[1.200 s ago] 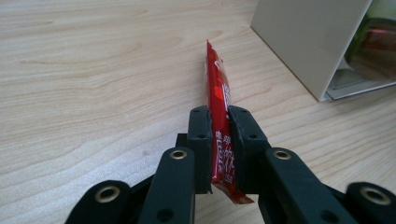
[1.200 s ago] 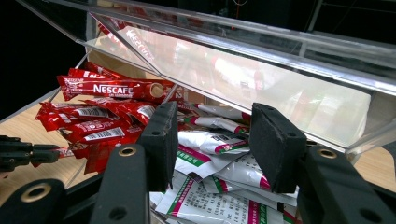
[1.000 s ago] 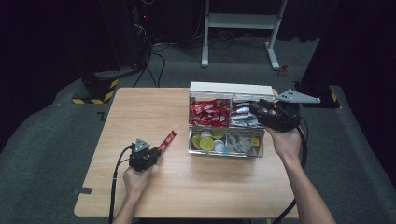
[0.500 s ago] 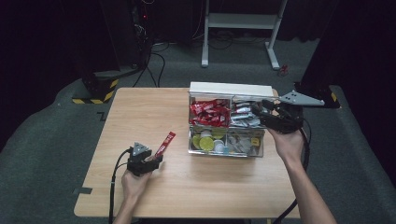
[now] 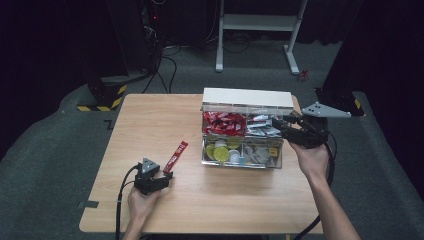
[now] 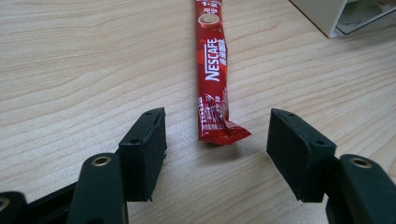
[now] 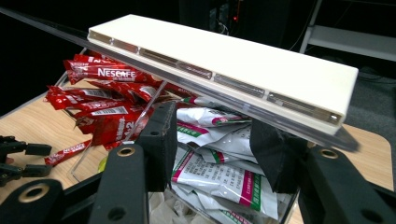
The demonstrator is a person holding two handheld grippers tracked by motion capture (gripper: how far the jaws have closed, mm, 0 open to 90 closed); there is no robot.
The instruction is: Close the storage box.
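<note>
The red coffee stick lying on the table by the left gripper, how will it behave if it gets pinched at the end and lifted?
The red coffee stick looks long, thin and soft, so it would probably droop from its crimped end. It lies flat, so it is unlikely to roll. Its glossy wrapper may slip between the open left gripper pads.

The high view looks forward and down from above the person's side, taking in the whole counter [image 5: 150, 125]. Each tongs camera rides close and low. The left one faces the red sachet [image 6: 212, 70], which the high view shows at 9 o'clock of the box [image 5: 247, 97]; the right one faces that box [image 7: 224, 60].
</note>
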